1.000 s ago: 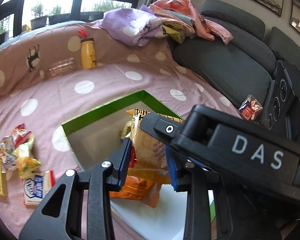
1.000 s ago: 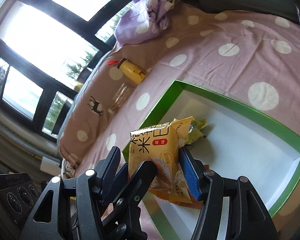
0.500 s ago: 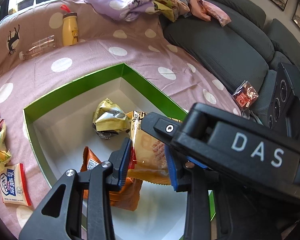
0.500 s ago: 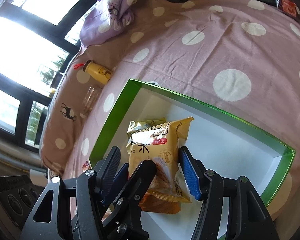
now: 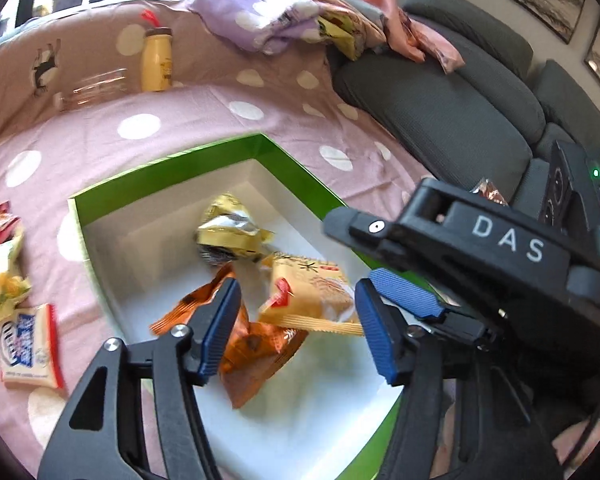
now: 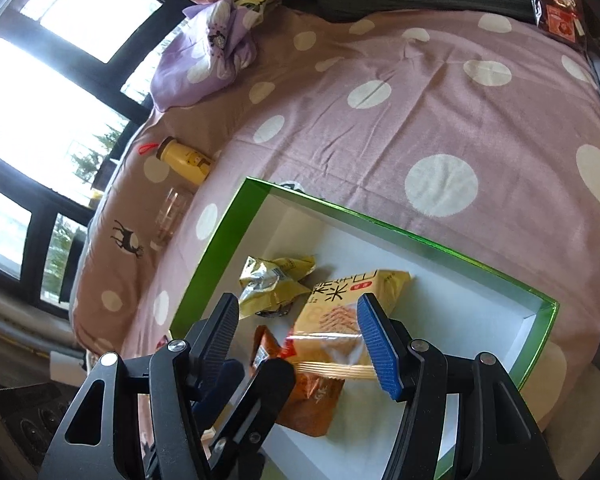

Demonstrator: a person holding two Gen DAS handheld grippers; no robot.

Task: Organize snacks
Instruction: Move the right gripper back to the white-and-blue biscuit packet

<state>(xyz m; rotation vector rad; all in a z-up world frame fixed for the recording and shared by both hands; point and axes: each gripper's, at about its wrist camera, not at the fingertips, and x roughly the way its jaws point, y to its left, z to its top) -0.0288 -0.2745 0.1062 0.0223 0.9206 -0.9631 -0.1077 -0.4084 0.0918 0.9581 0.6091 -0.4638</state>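
One green box [image 5: 168, 168]. Three snack packs inside: gold [image 5: 230, 230], orange [image 5: 256, 344], yellow rice cracker [image 5: 308, 292]. Loose packs left of box [image 5: 28, 344]: several, blurred. One yellow bottle [image 5: 156, 60].

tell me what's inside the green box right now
Three snack packets lie inside the green box: a gold packet, an orange packet, and a yellow cracker packet partly overlapping it. The hand-held grippers hide part of the box floor.

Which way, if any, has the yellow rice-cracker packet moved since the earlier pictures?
Yes. The yellow rice-cracker packet has dropped from between the opening tools into the green box, landing on the orange packet.
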